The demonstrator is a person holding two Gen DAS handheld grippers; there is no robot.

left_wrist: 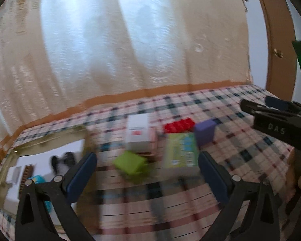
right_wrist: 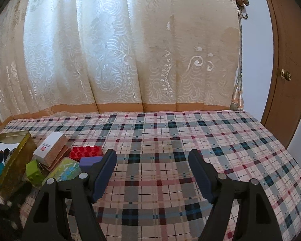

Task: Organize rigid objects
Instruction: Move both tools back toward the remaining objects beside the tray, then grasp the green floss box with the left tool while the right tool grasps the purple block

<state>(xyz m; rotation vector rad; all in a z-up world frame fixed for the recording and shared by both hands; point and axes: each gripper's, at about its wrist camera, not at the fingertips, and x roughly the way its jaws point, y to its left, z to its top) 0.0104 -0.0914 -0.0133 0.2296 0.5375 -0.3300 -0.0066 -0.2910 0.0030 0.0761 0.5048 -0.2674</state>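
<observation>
Plaid cloth [right_wrist: 162, 140] in pink, teal and dark checks is covering the whole table, and a small heap of things is sitting toward its left side. A gold-coloured tin box [right_wrist: 18, 160] is lying open at the far left with blue and dark items inside. Just right of it a white carton [left_wrist: 137, 133] is resting on a stack of pinkish flat boxes, with a lime green block [left_wrist: 130, 162] in front of it. A red studded brick [left_wrist: 178, 125] is lying behind a green printed card box [left_wrist: 180, 150], and a purple block [left_wrist: 204, 132] is touching that box's right edge.

A cream lace curtain [right_wrist: 120, 50] is hanging along the far edge of the table, and a brown door [right_wrist: 289, 70] with a brass knob is standing at the right.

The left gripper [left_wrist: 147, 166] is hovering with its jaws apart and empty; the green block and the card box are lying just beyond its tips, though the view is blurred. The right gripper [right_wrist: 152, 160] is also standing open and empty over bare cloth, the purple block showing just behind its left finger and the heap off to its left.
</observation>
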